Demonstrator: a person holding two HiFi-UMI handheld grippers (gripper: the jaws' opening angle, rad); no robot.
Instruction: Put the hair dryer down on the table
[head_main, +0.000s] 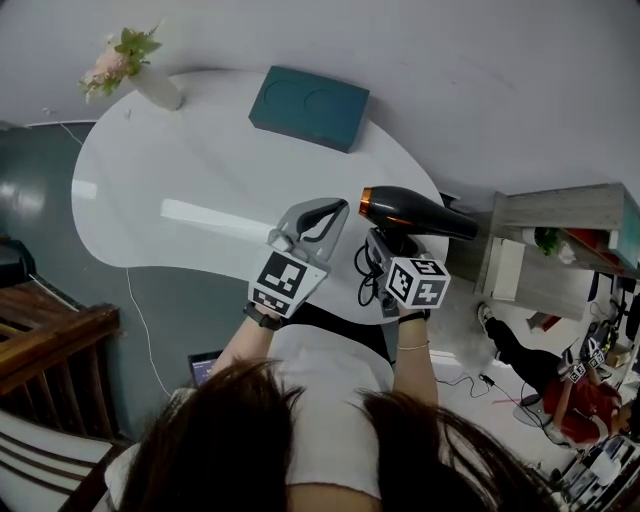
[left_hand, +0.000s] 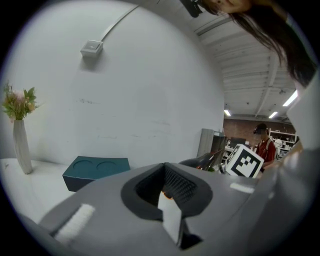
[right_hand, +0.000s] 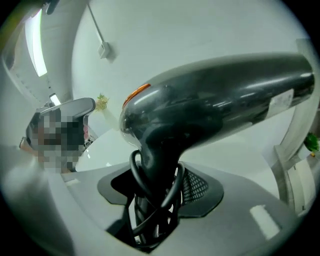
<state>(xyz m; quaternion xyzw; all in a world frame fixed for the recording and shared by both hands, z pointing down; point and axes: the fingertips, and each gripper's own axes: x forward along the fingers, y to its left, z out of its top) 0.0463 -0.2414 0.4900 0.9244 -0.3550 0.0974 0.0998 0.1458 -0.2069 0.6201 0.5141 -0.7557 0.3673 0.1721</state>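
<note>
Above table (head_main: 180, 185), right gripper (right_hand: 152, 220) clamped on hair dryer (right_hand: 215, 105) handle, label (right_hand: 282, 100) blurred, left gripper (left_hand: 170, 202) closed.

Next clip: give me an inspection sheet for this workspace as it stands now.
Surface: white table, mostly bare.
Job's things: hair dryer held up by the table's right edge, not yet set down.
Clutter: vase of flowers and teal box at the far side.
Grippers: right gripper shut on the dryer's handle; left gripper empty, fingers together.
Cables: cord looped round the handle; white cable on the floor.
Surroundings: shelf unit at right; person in red beyond.
</note>
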